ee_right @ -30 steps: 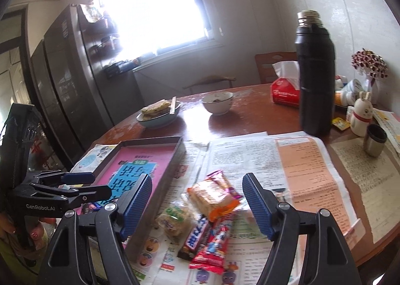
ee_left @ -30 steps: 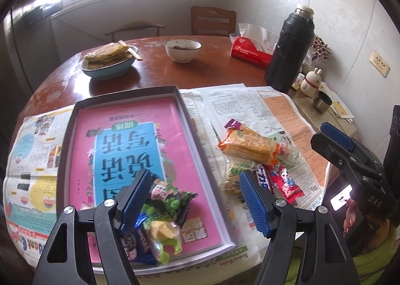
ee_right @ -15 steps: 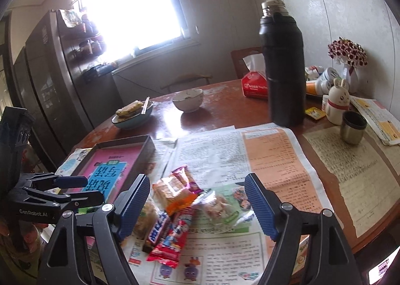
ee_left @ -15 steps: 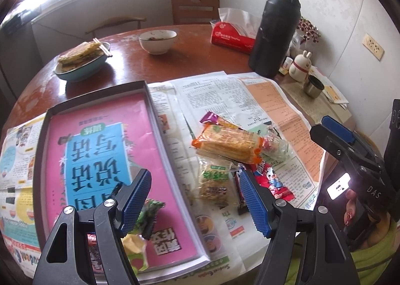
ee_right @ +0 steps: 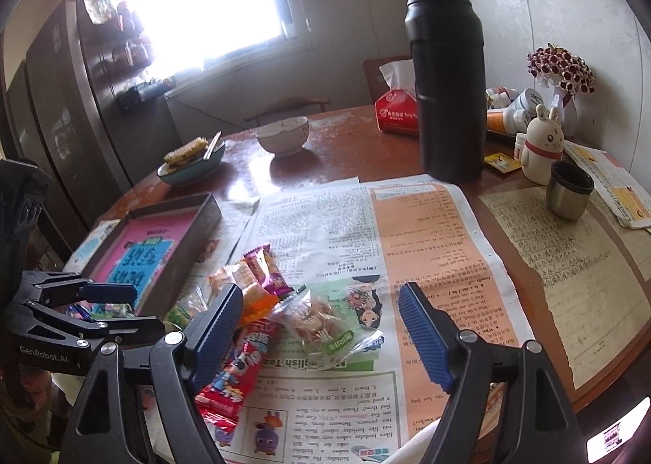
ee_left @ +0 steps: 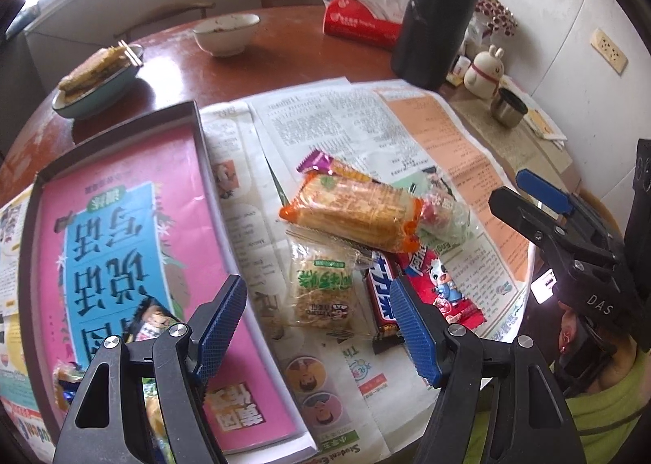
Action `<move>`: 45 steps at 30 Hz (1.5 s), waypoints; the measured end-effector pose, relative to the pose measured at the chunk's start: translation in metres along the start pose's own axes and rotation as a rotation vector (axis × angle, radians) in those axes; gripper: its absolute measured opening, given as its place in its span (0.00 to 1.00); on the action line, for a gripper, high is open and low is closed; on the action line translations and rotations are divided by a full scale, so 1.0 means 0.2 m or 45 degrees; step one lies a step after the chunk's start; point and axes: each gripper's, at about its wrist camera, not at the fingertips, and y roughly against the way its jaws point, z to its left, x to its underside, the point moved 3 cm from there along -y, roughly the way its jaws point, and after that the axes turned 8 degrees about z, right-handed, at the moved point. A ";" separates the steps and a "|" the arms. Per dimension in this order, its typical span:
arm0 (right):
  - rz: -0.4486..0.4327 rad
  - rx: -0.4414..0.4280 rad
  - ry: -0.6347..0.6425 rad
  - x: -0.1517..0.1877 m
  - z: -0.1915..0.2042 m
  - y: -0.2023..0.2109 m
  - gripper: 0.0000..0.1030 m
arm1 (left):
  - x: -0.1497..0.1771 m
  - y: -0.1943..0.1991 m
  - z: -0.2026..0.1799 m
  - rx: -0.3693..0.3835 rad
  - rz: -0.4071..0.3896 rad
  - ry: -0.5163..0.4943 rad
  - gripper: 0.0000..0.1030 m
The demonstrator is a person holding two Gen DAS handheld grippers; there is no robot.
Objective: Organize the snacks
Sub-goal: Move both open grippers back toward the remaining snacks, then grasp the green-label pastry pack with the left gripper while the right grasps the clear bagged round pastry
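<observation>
Snack pile on the newspaper-covered round wooden counter (ee_left: 285, 49), seen from both wrist views. The left gripper (ee_left: 317, 319) hangs above the near part of the pile with its jaws apart and nothing between the pads; directly beneath the gap lies the pale, clear-wrapped rice-cracker packet with green print (ee_left: 323, 287). The right gripper (ee_right: 321, 327) has just been opening its jaws, which stand apart and empty over the clear bag of brown twisted snacks with a green label (ee_right: 321, 321).

The remaining loose items lie touching or overlapping to the right of the shallow dark-rimmed tray lined with a pink and blue printed sheet (ee_left: 122, 219): an orange-wrapped stack of biscuits (ee_left: 354, 213), a dark chocolate bar in a blue-and-white lettered wrapper (ee_left: 380, 297), a red cartoon-printed sachet (ee_left: 439, 289) and a purple-ended wrapper (ee_left: 315, 160). A few wrapped sweets (ee_left: 67, 378) already sit at the tray's near end.

All are judged light. The film wrappers are likely slick and crinkly, and the crackers and biscuits brittle, so a gentle pinch across the short width of a packet's body seems safer than a hold on a sealed end, which could slide out.
</observation>
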 end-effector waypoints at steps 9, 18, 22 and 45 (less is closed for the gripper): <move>0.147 0.077 0.107 0.04 0.00 -0.16 0.76 | -0.03 -0.06 -0.02 0.063 0.040 -0.005 0.72; 0.209 0.138 0.228 0.06 0.02 -0.28 0.76 | -0.06 -0.12 -0.05 0.043 0.099 -0.037 0.67; 0.210 0.158 0.306 0.05 0.05 -0.31 0.76 | -0.06 -0.15 -0.05 0.036 0.120 -0.043 0.66; 0.188 0.051 0.274 0.08 0.07 -0.39 0.45 | -0.06 -0.24 -0.06 -0.072 0.146 -0.079 0.50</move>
